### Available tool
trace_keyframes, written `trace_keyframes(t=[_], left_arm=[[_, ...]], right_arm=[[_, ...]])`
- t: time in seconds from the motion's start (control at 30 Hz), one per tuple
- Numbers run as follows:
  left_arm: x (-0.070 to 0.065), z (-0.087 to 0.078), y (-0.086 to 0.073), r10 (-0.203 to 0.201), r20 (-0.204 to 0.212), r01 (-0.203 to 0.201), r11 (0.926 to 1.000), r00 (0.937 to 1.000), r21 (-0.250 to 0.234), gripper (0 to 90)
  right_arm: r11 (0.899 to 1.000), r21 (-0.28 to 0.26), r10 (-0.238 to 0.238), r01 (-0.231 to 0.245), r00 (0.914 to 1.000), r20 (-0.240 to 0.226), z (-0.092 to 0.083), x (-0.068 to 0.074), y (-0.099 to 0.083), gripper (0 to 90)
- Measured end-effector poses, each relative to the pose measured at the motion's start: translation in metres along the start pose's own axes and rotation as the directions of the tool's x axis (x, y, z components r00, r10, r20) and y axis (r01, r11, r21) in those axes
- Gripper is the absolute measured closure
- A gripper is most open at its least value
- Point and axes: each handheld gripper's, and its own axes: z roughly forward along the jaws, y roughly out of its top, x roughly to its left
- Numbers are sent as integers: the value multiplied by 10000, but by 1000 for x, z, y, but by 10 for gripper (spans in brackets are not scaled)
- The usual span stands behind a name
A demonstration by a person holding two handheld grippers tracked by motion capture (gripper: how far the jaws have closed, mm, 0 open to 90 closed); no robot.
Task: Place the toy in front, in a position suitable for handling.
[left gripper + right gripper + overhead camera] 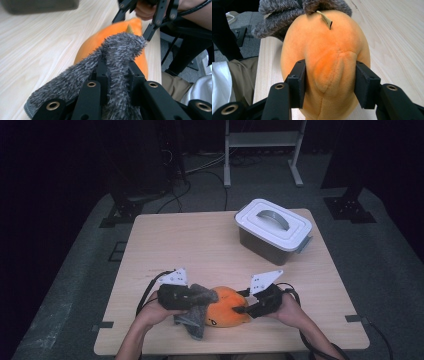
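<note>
High view: near the front edge of a pale wooden table (210, 245), the left gripper (192, 297) clamps a fuzzy grey cloth (197, 312) against an orange plush toy (227, 307). The right gripper (245, 309) pinches the toy's side. Loose plush could slip free under wiping. A lidded bin (272, 230) sits behind; dark room.

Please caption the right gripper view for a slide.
Right tongs pinch the orange plush toy beside a grey cloth.
</note>
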Motion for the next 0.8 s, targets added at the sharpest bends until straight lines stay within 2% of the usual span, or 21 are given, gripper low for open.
trace_keyframes(t=[0.17,0.3,0.47,0.53,0.63,0.73,0.8], left_arm=[[3,-5,-9,-194,-139,194,9998,9997,49,760],[2,-5,-5,-182,-140,182,9998,9997,12,760],[-4,2,13,138,101,-136,9996,9999,-239,760],[-8,7,24,428,233,-422,9987,9988,-286,760],[-15,17,40,931,250,-930,9957,9953,-27,760],[-18,24,48,1107,309,-1111,9937,9934,116,760],[-18,26,47,1153,335,-1163,9928,9928,287,760]], right_arm=[[9998,-5,190,-190,9998,-4,0,-2,0,482],[9999,8,168,-168,9998,46,0,-1,0,483],[9999,-21,158,-158,9998,88,0,0,0,483],[9999,-65,150,-150,9999,56,1,1,1,483],[10000,-47,55,-55,9999,96,3,4,3,483],[10000,-43,55,-54,9999,120,2,4,1,482],[9998,-58,213,-213,9998,42,0,3,0,463]])
